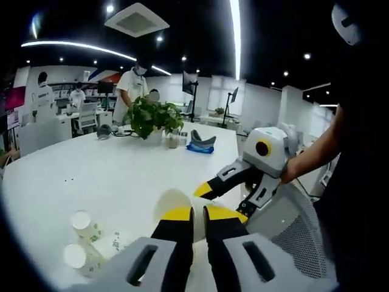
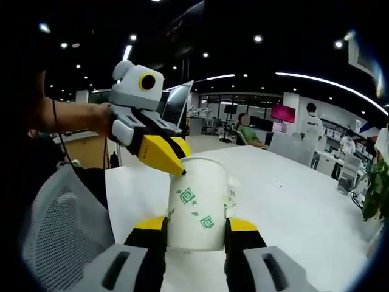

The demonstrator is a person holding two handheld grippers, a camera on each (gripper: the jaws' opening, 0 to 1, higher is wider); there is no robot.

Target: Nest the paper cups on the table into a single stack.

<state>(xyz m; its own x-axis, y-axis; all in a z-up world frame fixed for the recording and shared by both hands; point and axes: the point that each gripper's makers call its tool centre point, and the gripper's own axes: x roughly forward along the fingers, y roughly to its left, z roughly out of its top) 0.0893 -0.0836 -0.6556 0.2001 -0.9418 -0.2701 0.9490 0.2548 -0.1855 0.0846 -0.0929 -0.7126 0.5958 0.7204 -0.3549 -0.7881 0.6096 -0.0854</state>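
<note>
The right gripper [image 2: 196,232] clamps an upright white paper cup [image 2: 197,204] printed with green square-spiral marks, lifted above the white table [image 2: 292,207]. The left gripper [image 1: 197,214] pinches a white cup's rim [image 1: 173,204]. Two more paper cups [image 1: 82,240], green-patterned, lie on their sides on the table's near left.

Right hand-held gripper [image 2: 196,228] clamped; left hand-held gripper [image 1: 192,220] nearly closed, jaws close together.

A potted plant [image 1: 152,117] stands far across the white table [image 1: 121,170]; just beside it lies a blue pouch [image 1: 200,148], and a mesh chair [image 1: 292,228] sits at the table's near edge.
</note>
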